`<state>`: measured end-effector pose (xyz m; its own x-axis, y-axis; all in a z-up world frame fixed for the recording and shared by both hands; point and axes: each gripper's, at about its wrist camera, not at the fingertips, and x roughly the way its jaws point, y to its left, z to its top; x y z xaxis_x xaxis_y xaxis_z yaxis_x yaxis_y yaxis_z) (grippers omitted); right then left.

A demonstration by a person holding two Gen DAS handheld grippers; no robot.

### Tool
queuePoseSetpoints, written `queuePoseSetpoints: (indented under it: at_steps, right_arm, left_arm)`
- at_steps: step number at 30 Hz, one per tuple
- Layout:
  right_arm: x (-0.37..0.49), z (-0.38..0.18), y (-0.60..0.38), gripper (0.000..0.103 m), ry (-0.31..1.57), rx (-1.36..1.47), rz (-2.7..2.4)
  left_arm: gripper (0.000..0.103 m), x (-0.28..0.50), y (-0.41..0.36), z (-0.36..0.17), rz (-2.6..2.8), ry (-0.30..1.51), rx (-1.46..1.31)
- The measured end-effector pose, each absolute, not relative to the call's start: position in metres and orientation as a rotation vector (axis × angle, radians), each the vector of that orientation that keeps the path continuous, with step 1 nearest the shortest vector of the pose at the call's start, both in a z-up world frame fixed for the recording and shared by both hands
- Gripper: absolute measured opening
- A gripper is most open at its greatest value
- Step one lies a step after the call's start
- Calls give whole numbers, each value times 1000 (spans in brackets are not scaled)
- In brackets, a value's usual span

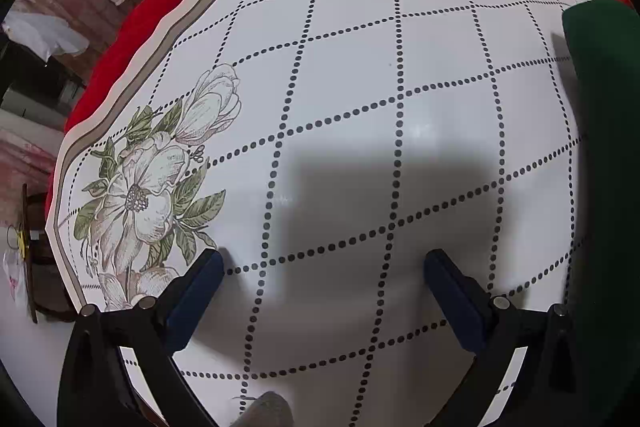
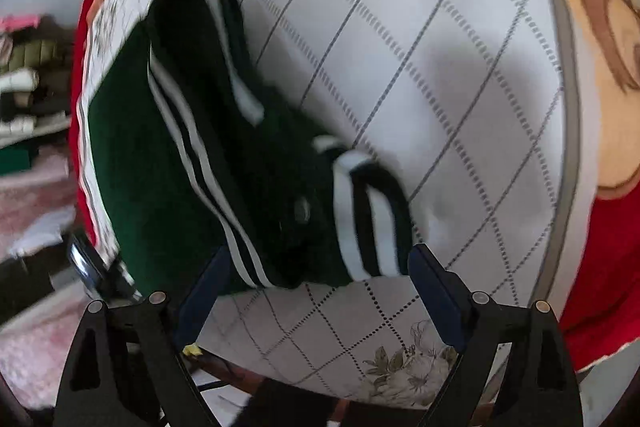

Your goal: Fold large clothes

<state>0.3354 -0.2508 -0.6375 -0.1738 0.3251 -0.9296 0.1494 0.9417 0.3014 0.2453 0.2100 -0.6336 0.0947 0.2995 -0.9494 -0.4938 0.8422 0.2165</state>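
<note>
Dotted-grid tablecloth [image 1: 360, 75] beneath green striped garment [image 2: 168, 163], left claw [image 1: 324, 267] and right claw [image 2: 316, 267] both apart, empty.

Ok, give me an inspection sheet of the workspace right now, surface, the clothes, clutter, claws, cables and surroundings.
Surface: white tablecloth with a dotted grid and printed flowers, over a red cloth at the edge.
Job's things: dark green garment with white stripes and striped cuffs, bunched on the tablecloth; its edge shows at the right of the left wrist view.
Clutter: nothing seen on the tablecloth besides the garment.
Grippers: left claw open over bare tablecloth, holding nothing; right claw open just above the garment's cuff end, pads not pressing on it.
Cables: a thin dark line under the table edge, too unclear to call.
Surroundings: stacked folded clothes beyond the table, blurred.
</note>
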Motion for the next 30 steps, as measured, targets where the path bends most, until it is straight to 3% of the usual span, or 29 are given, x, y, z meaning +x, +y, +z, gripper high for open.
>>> queuePoseSetpoints:
  at_steps: [6, 7, 8, 9, 10, 11, 12, 15, 18, 21, 23, 24, 27, 30]
  right_arm:
    - [339, -702, -211, 92, 1743, 302, 236]
    - [339, -706, -213, 88, 1734, 351, 231]
    - [339, -705, -215, 65, 1711, 411, 267]
    - [338, -700, -218, 58, 1685, 482, 328]
    - [337, -697, -223, 43, 1664, 527, 355]
    - [335, -696, -230, 35, 1646, 609, 397]
    - [330, -700, -245, 34, 1621, 816, 458]
    - [312, -730, -271, 34, 1563, 1230, 508]
    - [296, -772, -289, 36, 1603, 1399, 402]
    - [305, -762, -289, 50, 1652, 1242, 394]
    - [311, -733, -292, 70, 1655, 1072, 341]
    - [314, -713, -296, 74, 1627, 984, 313]
    - [321, -663, -306, 76, 1584, 784, 266]
    - [329, -643, -303, 76, 1591, 797, 310]
  left_arm:
    - [103, 251, 216, -632, 589, 1398, -176]
    - [103, 255, 220, -632, 591, 1405, -172]
    - [103, 257, 220, -632, 592, 1409, -165]
    - [103, 259, 220, -631, 593, 1414, -156]
    - [103, 263, 220, -631, 594, 1419, -147]
    - [103, 266, 218, -631, 594, 1421, -138]
    - [103, 268, 217, -630, 592, 1422, -131]
    - [103, 274, 214, -630, 591, 1425, -121]
    - [103, 278, 213, -629, 590, 1437, -115]
    - [103, 282, 212, -619, 589, 1456, -115]
    - [103, 280, 211, -607, 574, 1439, -128]
    - [103, 281, 209, -598, 571, 1421, -126]
    - [103, 283, 197, -563, 556, 1345, -102]
    - [103, 285, 183, -534, 540, 1274, -102]
